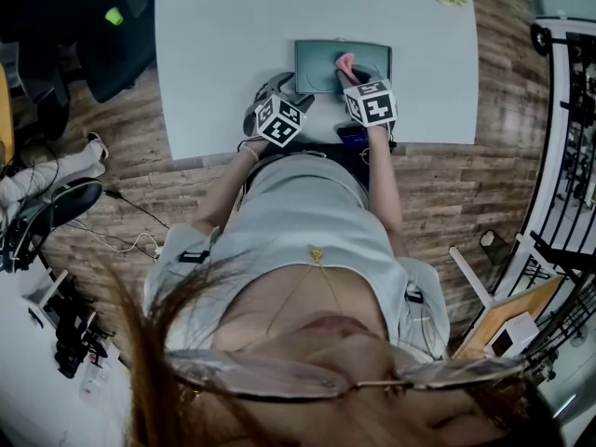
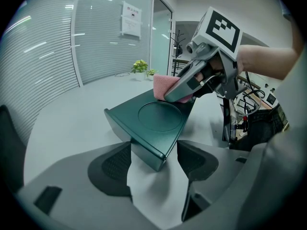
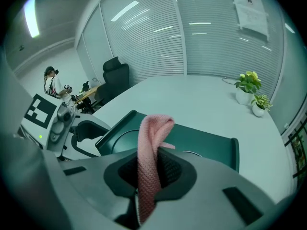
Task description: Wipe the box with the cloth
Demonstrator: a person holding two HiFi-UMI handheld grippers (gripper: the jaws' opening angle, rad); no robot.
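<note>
While the right gripper (image 3: 149,166) is pinching the pink cloth (image 3: 146,143) firmly between its jaws and holding it over the dark green box (image 1: 321,63) at the upper centre of the head view, the left gripper (image 2: 153,171) is standing spread, with the box's near corner lying between its jaws but not clamped. Risk: nothing is restraining the box on the table (image 1: 223,26), so wiping pressure may push it askew, and the narrow fold of cloth may slip free.

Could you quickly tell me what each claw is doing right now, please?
Left claw: open, a corner of the green box between its jaws.
Right claw: closed on the pink cloth.
</note>
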